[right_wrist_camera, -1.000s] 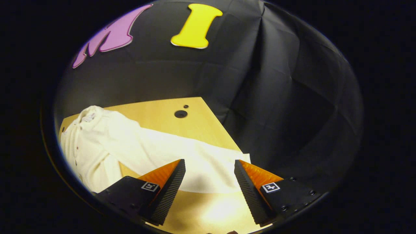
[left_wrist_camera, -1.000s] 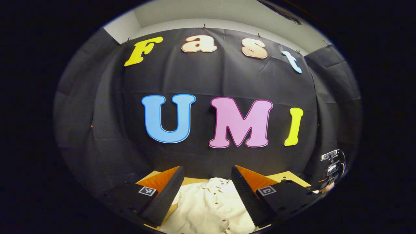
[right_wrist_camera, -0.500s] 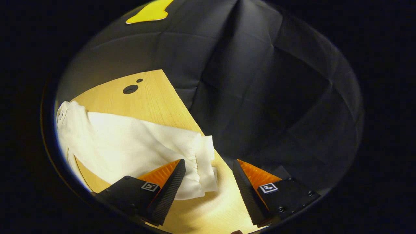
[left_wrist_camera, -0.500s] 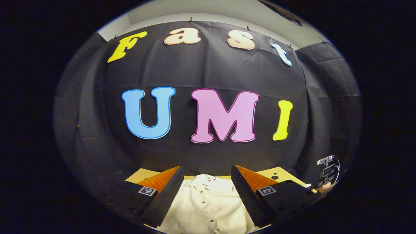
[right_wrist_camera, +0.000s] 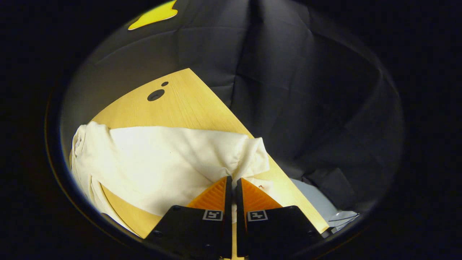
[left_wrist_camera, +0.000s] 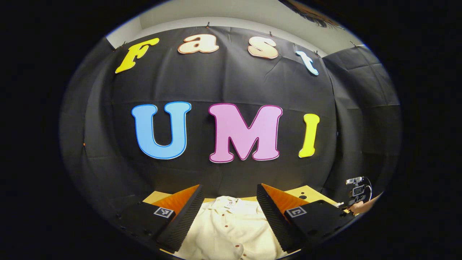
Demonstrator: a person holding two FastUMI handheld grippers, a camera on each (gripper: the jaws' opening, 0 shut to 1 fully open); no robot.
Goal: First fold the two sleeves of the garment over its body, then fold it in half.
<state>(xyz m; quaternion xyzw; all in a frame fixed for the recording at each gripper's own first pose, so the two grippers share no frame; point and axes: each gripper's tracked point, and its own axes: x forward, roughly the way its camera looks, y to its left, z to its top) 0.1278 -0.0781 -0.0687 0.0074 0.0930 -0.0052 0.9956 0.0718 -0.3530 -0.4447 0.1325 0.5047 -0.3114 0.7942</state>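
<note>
Wooden table [right_wrist_camera: 187, 97], pale, against black booth cloth; two dark holes near its far edge.

Garment [right_wrist_camera: 158, 162]: cream buttoned shirt, spread flat on the table, one sleeve [right_wrist_camera: 202, 151] stretched toward the right edge.

Right gripper [right_wrist_camera: 232, 180]: fingers, wide apart half a second ago, now closed together on the sleeve cuff, cloth bunching at the tips. Judged: first sleeve fold is starting.

Left gripper [left_wrist_camera: 227, 206]: fingers apart, held above the shirt's collar and button placket, gripping nothing.
</note>
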